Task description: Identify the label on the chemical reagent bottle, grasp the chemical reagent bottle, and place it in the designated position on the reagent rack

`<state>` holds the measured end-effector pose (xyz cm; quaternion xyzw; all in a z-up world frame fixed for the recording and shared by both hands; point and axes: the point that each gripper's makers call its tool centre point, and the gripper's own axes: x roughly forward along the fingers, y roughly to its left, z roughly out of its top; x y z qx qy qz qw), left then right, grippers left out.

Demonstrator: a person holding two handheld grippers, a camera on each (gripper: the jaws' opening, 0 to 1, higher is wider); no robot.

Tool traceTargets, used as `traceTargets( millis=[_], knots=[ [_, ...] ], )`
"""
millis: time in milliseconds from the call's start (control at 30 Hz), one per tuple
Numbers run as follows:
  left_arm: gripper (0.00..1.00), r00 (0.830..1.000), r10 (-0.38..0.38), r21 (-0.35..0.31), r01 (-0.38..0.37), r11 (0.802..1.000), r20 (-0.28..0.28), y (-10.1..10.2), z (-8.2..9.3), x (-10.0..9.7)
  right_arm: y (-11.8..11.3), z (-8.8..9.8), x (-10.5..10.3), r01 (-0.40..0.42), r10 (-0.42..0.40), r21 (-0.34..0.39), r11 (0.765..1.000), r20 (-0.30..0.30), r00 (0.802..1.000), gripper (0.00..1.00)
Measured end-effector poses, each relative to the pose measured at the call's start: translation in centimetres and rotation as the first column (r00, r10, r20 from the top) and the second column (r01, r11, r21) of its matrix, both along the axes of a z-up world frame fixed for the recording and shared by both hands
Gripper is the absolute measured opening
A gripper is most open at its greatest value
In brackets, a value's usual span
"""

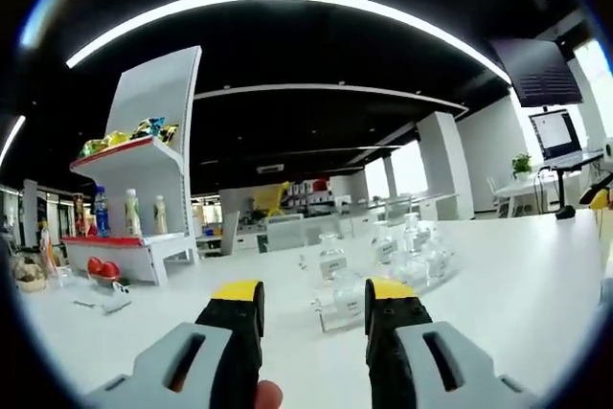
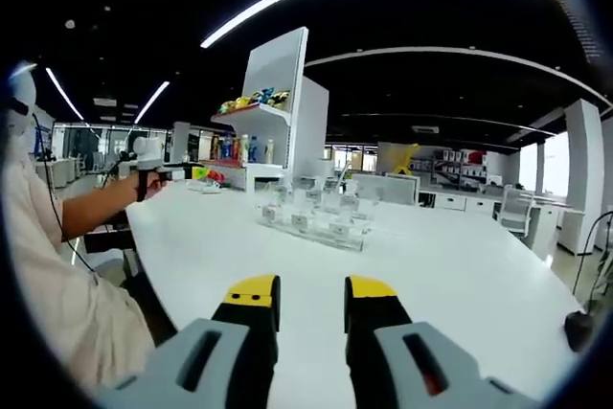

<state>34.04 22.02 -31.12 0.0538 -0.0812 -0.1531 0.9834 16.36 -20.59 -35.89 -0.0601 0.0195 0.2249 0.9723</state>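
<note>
Left gripper (image 1: 313,306): yellow-tipped jaws parted, nothing between them, held above the white table (image 1: 536,284) and aimed at the bottles (image 1: 383,261). Right gripper (image 2: 313,296): jaws likewise parted and empty, low over the table's near edge.

Bottles: small clear glass, each with a white label whose text is too small to read, clustered on a clear rack (image 1: 330,318) toward the table's middle. In the left gripper view, one bottle (image 1: 347,292) stands just beyond the jaw gap, with others behind it. In the right gripper view, the same cluster (image 2: 316,213) sits well ahead of the jaws on its rack (image 2: 335,235).

White shelf unit (image 1: 144,179): stands at the table's far edge; coloured packets (image 1: 124,134) lie on its upper red-edged shelf, drink bottles (image 1: 129,213) on the lower. Person's sleeve (image 2: 53,294): at the table's edge, arm extended over it.
</note>
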Motion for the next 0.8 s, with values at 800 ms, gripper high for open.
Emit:
traceTargets(
  millis=[800],
  knots=[
    [0.42, 0.999, -0.027, 0.042, 0.028, 0.999, -0.033, 2.4, -1.4, -4.8, -1.6, 0.6, -0.9, 0.028, -0.028, 0.001, 1.000, 0.037, 0.999, 0.27]
  ],
)
